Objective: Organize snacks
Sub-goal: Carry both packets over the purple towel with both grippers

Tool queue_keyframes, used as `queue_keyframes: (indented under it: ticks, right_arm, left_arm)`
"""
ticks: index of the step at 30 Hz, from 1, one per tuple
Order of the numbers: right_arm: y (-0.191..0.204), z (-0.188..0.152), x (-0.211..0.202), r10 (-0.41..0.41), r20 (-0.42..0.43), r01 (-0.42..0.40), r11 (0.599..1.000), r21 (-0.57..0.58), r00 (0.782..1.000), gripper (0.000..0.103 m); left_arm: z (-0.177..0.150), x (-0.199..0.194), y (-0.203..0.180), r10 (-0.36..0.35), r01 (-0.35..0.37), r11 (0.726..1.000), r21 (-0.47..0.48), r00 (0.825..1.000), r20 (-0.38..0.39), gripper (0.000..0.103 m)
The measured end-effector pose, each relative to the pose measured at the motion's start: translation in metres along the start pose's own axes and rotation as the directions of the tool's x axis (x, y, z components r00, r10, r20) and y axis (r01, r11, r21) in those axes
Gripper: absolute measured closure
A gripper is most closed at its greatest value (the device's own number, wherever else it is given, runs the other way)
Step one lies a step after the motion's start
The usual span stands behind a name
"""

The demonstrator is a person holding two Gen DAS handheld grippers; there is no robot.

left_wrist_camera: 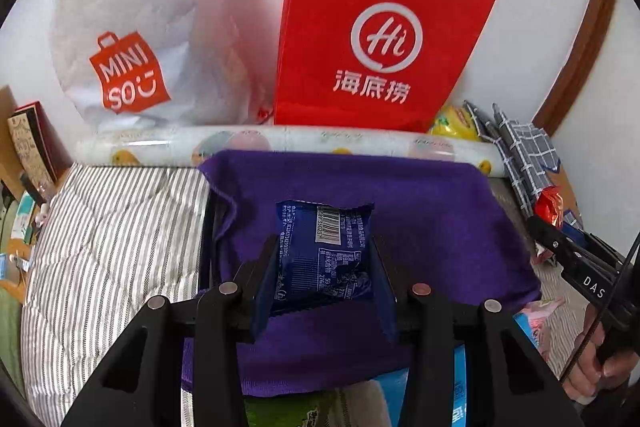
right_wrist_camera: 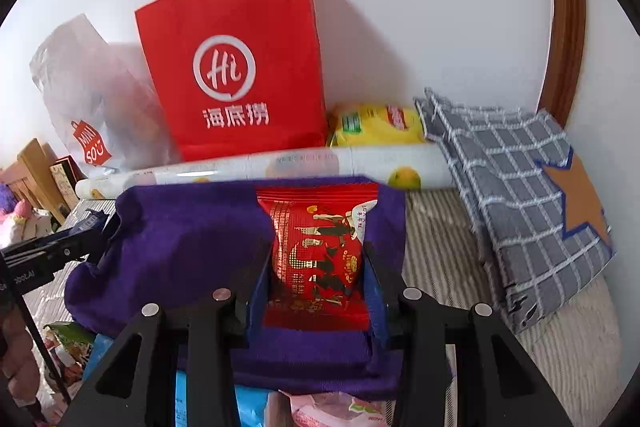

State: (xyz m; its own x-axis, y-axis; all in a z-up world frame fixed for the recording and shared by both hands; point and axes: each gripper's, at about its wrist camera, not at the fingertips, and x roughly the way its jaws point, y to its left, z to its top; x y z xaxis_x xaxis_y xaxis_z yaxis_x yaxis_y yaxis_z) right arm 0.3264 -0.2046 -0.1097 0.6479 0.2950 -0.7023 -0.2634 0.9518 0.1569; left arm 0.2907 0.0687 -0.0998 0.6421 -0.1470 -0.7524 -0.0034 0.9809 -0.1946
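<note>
Left wrist view: I am gripping the blue snack packet (left_wrist_camera: 324,251) in my left gripper (left_wrist_camera: 325,267), jaws clenched on its sides, long axis pointing up-frame over the purple cloth (left_wrist_camera: 440,219) at centre.
Right wrist view: I am clamping the red snack packet (right_wrist_camera: 318,255) in my right gripper (right_wrist_camera: 318,267), nearer the cloth's right edge.
Only here: the yellow bag (right_wrist_camera: 376,125) is showing fully.

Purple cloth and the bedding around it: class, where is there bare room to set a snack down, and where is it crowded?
Free: the purple cloth ahead of both held packets, and the striped quilt to its left. Crowded: the back, along the patterned roll below the red bag, and the near edge, where loose packets lie.
</note>
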Motion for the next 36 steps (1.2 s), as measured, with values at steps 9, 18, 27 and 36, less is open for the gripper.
queue_keyframes:
  ticks: [9,18,27,36]
  right_arm:
    - [-0.002,-0.009,0.018,-0.011,-0.062,0.012,1.0,0.012,0.998,0.062]
    - [-0.002,-0.011,0.019,-0.022,-0.058,0.023,1.0,0.007,0.998,0.062]
    - [0.001,-0.014,0.022,-0.027,-0.066,0.026,1.0,-0.008,0.997,0.062]
    - [0.0,-0.013,0.021,-0.025,-0.054,0.025,1.0,0.002,0.998,0.061]
  left_arm:
    - [-0.006,0.01,0.0,0.022,-0.023,1.0,-0.011,0.999,-0.03,0.06]
    - [-0.009,0.014,-0.002,0.053,-0.053,0.999,0.0,0.998,-0.047,0.06]
    - [-0.014,0.018,-0.009,0.047,-0.045,0.999,0.029,0.997,-0.067,0.059]
    - [-0.017,0.021,-0.01,0.033,-0.031,0.999,0.03,0.997,-0.075,0.059]
